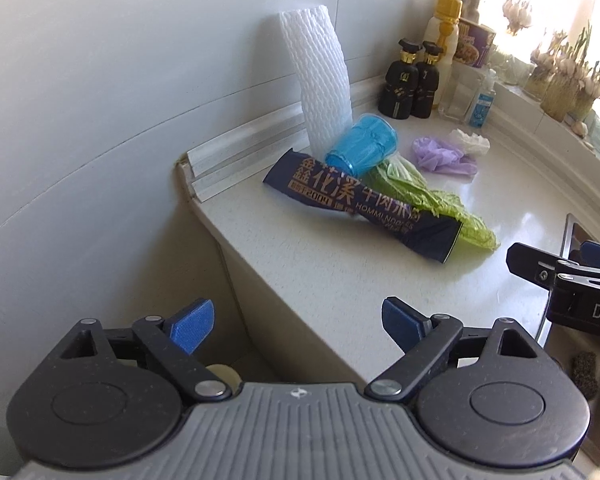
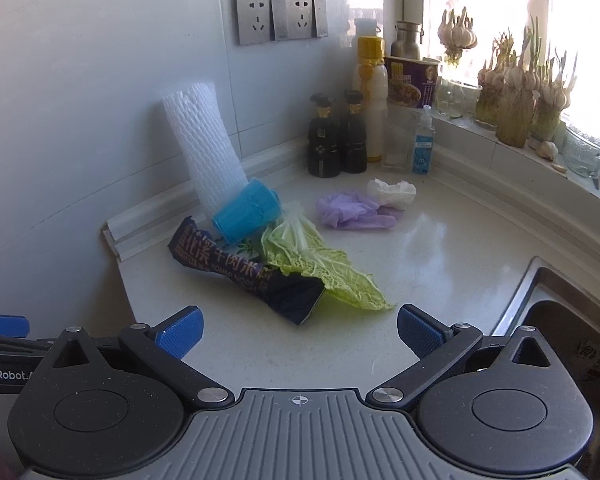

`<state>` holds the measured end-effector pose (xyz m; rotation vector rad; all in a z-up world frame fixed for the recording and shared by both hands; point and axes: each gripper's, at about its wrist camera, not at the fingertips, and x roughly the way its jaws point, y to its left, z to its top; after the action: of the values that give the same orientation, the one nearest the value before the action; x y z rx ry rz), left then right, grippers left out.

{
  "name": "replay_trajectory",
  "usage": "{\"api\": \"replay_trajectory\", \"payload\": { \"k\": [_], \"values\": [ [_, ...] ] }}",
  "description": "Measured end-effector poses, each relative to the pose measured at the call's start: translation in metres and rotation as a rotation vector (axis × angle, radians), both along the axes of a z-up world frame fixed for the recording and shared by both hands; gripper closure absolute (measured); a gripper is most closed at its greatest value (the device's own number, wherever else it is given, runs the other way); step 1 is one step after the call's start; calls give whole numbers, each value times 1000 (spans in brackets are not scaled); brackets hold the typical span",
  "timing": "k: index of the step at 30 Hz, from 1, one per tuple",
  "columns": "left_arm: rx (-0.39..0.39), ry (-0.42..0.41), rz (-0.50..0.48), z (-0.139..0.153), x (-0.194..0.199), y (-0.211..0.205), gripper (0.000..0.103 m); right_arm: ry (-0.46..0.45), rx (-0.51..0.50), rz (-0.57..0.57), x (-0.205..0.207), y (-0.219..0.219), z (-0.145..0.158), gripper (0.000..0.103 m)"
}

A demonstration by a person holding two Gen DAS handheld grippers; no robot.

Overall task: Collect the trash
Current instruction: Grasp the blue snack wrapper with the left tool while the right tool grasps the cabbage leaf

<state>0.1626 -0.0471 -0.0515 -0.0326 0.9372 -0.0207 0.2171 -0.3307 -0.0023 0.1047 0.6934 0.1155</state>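
Note:
Trash lies on the white counter (image 2: 440, 264): a dark blue noodle wrapper (image 1: 364, 208) (image 2: 244, 276), a green cabbage leaf (image 1: 432, 204) (image 2: 328, 268), a tipped blue plastic cup (image 1: 362, 146) (image 2: 246, 212), a white foam net sleeve (image 1: 320, 80) (image 2: 204, 148) leaning on the wall, a purple glove (image 1: 444, 154) (image 2: 352, 208) and a crumpled white tissue (image 1: 470, 140) (image 2: 392, 192). My left gripper (image 1: 296, 326) is open and empty, short of the counter's left edge. My right gripper (image 2: 300, 330) is open and empty, just before the wrapper; it also shows in the left wrist view (image 1: 560, 268).
Two black bottles (image 2: 336, 140), a white bottle with a yellow cap (image 2: 370, 96), a sanitizer bottle (image 2: 424, 140) and a noodle cup (image 2: 412, 80) stand at the back. Sprouting garlic (image 2: 520, 92) lines the window sill. A steel sink (image 2: 560, 320) lies at the right.

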Motion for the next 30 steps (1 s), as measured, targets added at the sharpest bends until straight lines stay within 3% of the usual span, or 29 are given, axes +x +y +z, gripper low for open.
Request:
{"api": "replay_trajectory", "payload": {
  "k": [7,12,16,23,28,29,30],
  "values": [
    [-107,-15,35,-21,53,-10,35,7,131,22,67,-21,-22,1],
    [-178,-34,83,-37,84,-18,50,32,138,50,108,-24,-43,5],
    [-207,-51,127,-49,105,-22,55,66,184,81,133,-28,-63,11],
    [-228,-49,185,-67,127,-25,66,137,252,130,159,-24,-87,28],
    [-282,-28,204,-68,133,-21,74,138,207,139,162,-16,-93,39],
    [-306,-26,209,-66,133,-20,73,139,217,132,162,-17,-93,45],
    [-322,-31,217,-65,132,-18,68,138,219,118,162,-19,-94,59]
  ]
}}
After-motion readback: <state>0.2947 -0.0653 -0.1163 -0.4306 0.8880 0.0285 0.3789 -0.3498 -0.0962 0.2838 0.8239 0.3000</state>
